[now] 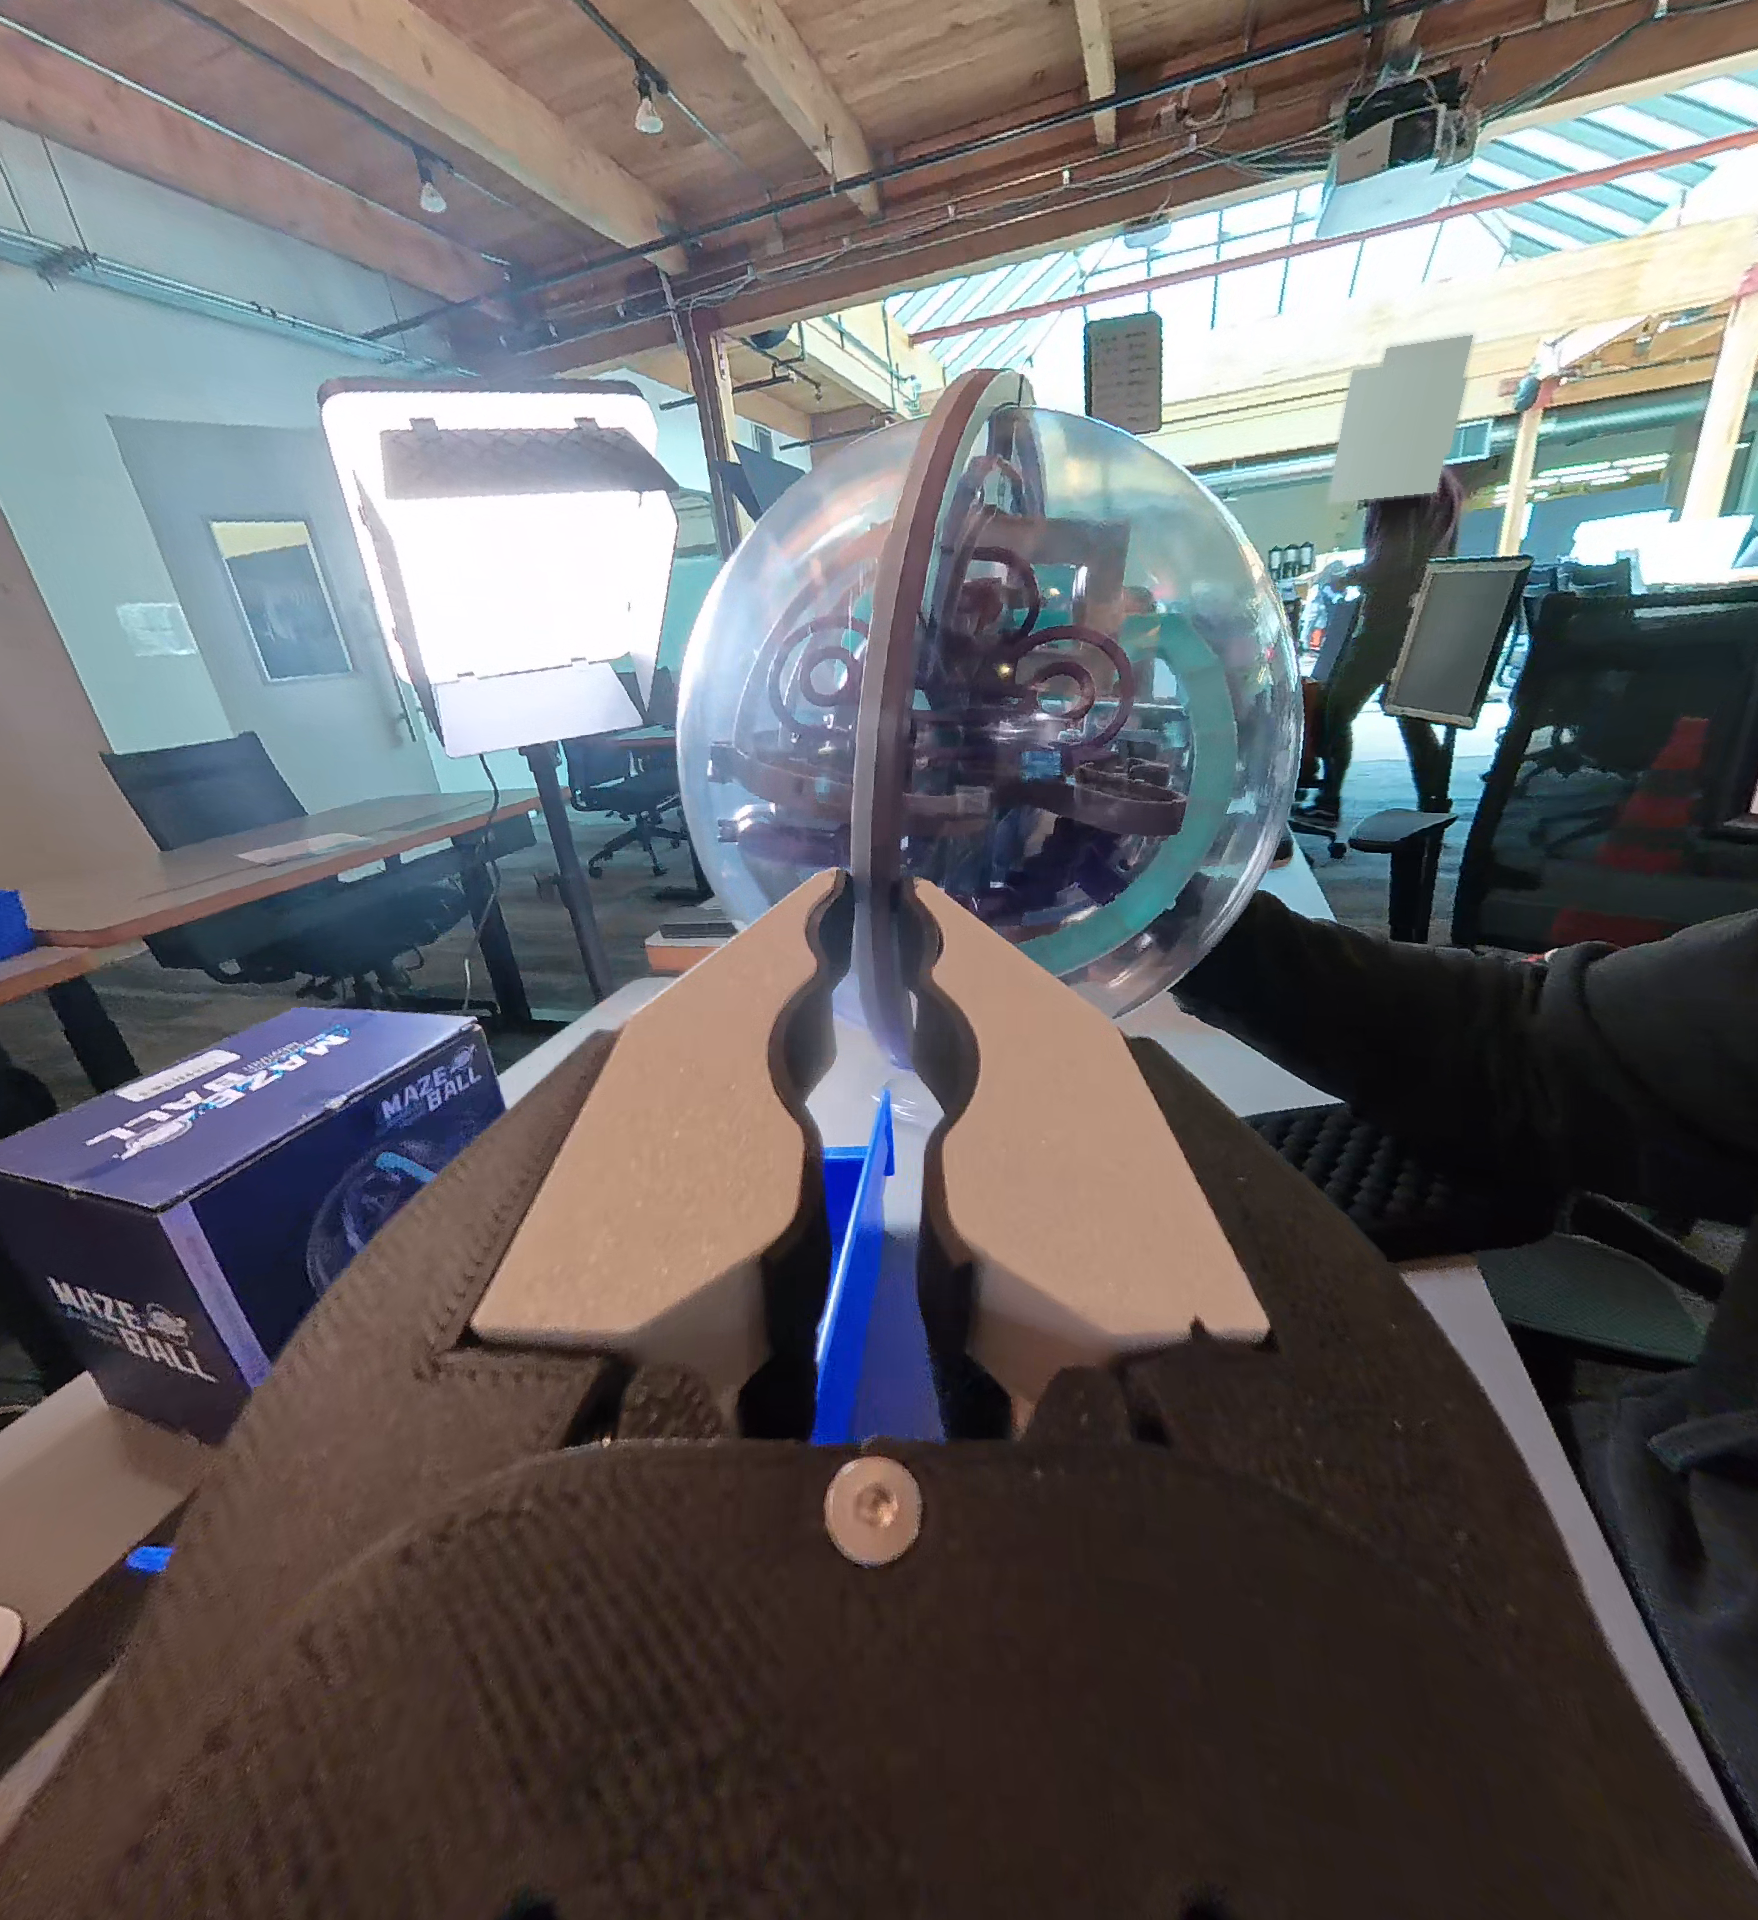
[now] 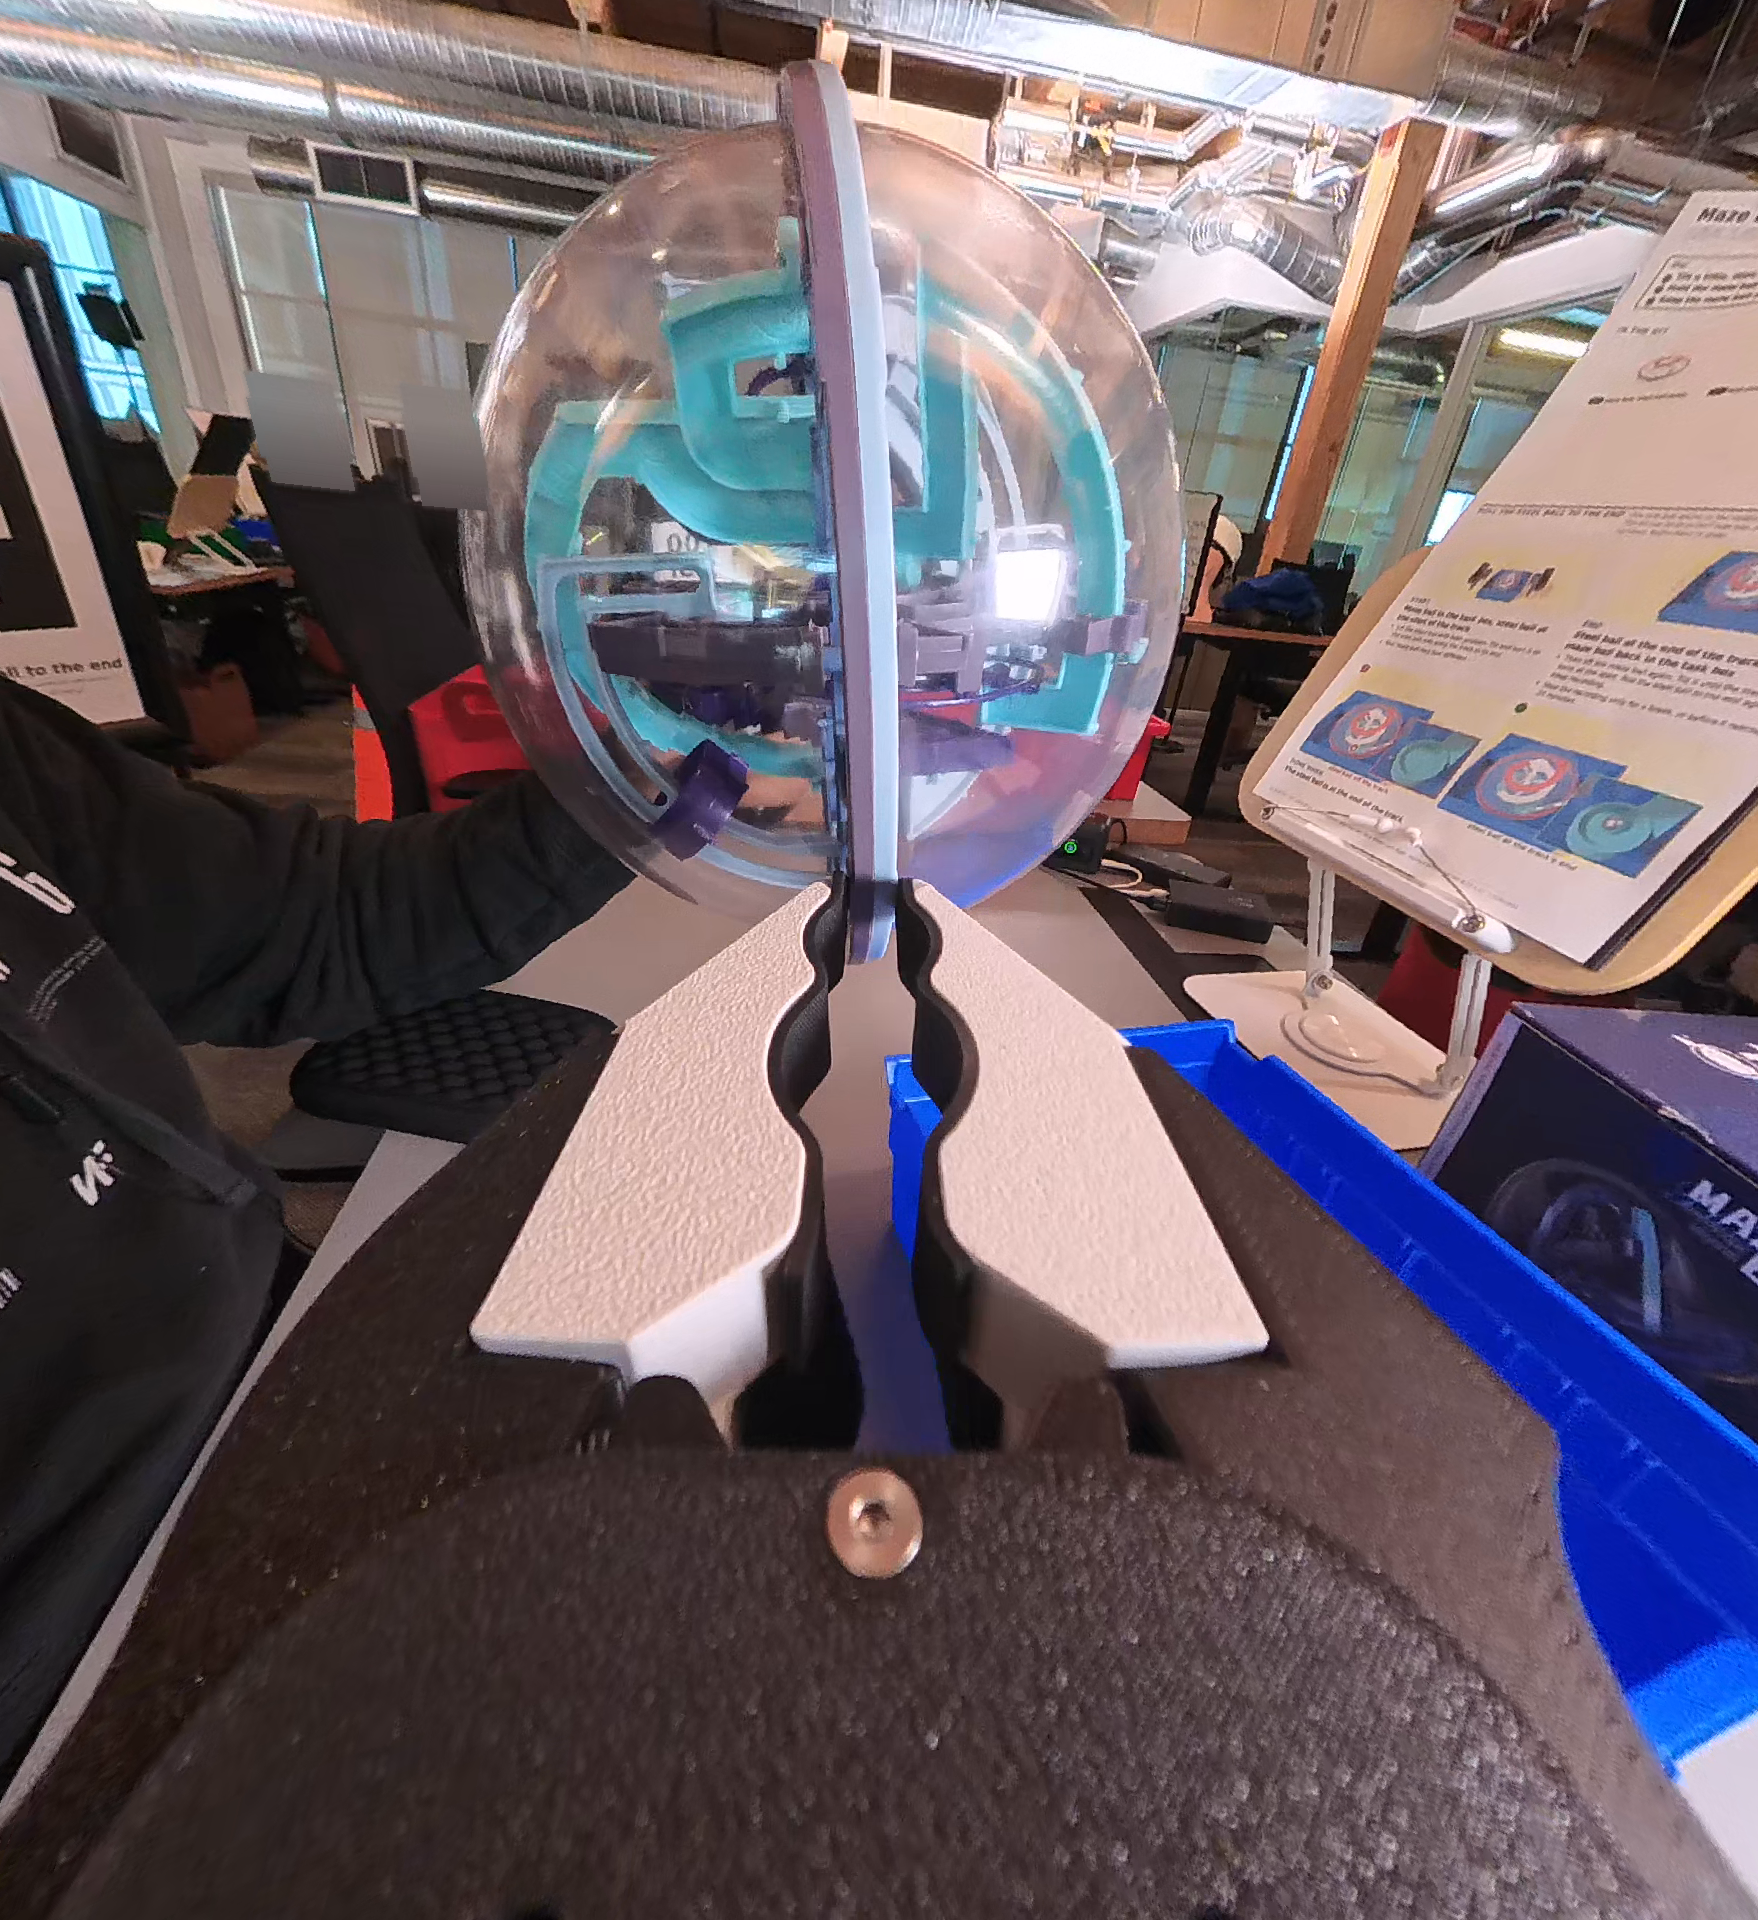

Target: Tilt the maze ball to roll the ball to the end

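Both claws clamping the maze ball by its flat grey rim, one from each side, holding it up in the air above the table. Left gripper pinching the rim right at its fingertips, fingers nearly together with just the thin ring between them. Right gripper doing the same thing on the opposite edge, rim running straight up and down in that view, tilted slightly in the left one. Clear shell showing teal and purple tracks inside; looking for the little steel ball in there but honestly can't tell where it is. Sitting under the left gripper, a blue bin peeking through the gap between the fingers. Same bin stretching off to the lower right in the right view, with a dark blue box just beside it. Box also sitting on the table to the lower left in the left view. Standing behind the box in the right view, a tilted stand holding an instruction sheet. Glowing behind the ball in the left view, a bright light panel on a pole. Black sleeve reaching in behind the ball on the left of the right view.
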